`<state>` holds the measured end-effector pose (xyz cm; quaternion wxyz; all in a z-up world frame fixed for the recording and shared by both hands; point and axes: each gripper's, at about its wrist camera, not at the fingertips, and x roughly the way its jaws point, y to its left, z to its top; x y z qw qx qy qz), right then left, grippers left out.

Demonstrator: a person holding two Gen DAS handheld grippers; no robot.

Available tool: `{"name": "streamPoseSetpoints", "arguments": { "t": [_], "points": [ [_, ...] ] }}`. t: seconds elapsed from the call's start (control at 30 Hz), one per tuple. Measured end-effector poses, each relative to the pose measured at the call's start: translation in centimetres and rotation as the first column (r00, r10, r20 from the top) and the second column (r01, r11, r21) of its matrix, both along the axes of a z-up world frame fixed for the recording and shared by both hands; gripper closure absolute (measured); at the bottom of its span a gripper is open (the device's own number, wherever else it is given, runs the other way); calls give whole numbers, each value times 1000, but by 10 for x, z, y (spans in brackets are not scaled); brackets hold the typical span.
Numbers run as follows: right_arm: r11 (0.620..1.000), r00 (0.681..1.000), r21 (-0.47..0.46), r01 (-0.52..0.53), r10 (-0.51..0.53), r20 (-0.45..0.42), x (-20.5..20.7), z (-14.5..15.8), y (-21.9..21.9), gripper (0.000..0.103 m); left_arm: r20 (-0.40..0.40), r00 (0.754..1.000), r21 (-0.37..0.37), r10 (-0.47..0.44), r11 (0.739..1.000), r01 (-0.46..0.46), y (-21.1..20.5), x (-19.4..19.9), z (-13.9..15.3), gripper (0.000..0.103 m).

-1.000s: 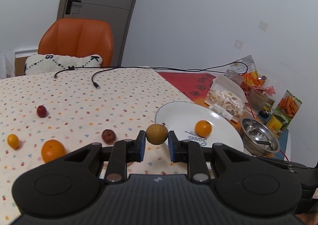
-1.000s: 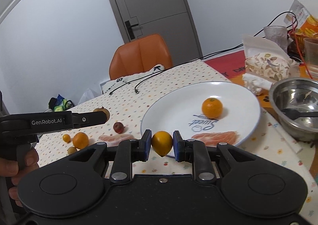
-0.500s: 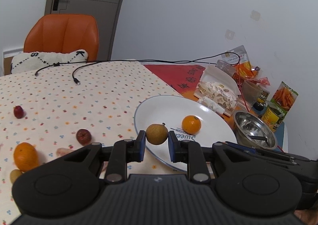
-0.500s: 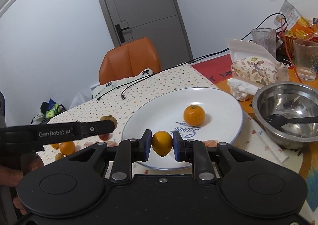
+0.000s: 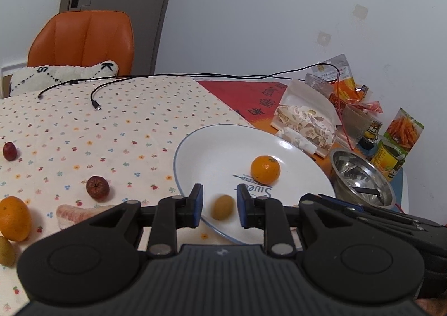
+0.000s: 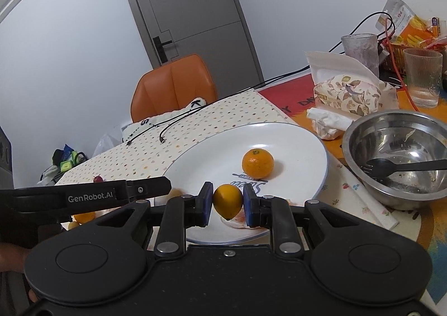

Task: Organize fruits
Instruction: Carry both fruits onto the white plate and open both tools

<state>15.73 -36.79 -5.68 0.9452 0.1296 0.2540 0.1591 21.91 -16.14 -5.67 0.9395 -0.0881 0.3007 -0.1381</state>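
My left gripper (image 5: 219,204) stands open over the near rim of the white plate (image 5: 212,148). A small brownish-yellow fruit (image 5: 222,207), blurred, sits loose in the gap between its blue pads, touching neither. One orange (image 5: 265,170) lies on the plate. My right gripper (image 6: 227,201) is shut on a small yellow-orange fruit (image 6: 226,200), held above the plate's (image 6: 293,142) near edge, in front of the same orange (image 6: 257,163). One finger (image 6: 145,190) of the left gripper reaches in from the left of the right wrist view.
On the dotted cloth left of the plate lie two red fruits (image 5: 97,189) (image 5: 9,151), an orange (image 5: 14,218), a small yellow-green fruit (image 5: 5,251) and a pink peel piece (image 5: 81,212). A steel bowl (image 6: 396,156) with a black fork, a tissue pack (image 6: 346,95) and glasses crowd the right. Cables cross the far side.
My left gripper has opened and let go of the brownish fruit, which now sits lower and blurred between the pads. Both grippers moved closer over the plate. The right one still holds its fruit.
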Motion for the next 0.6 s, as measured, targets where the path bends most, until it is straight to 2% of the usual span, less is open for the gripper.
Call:
{"name": "streamPoseSetpoints", "arguments": {
  "t": [0.1,0.23,0.6],
  "points": [
    [1000,1000,4,-1,1,-2,1,-1,1,81,-11,1000,-4,12,1000,-12,4,0,0,77],
    [1000,1000,8,-9,9,-2,1,-1,3,81,-14,999,-8,34,999,-34,13,-3,2,70],
    [999,999,13,-42,42,4,2,2,21,81,5,995,-19,101,995,-101,50,-18,3,70]
  ]
}}
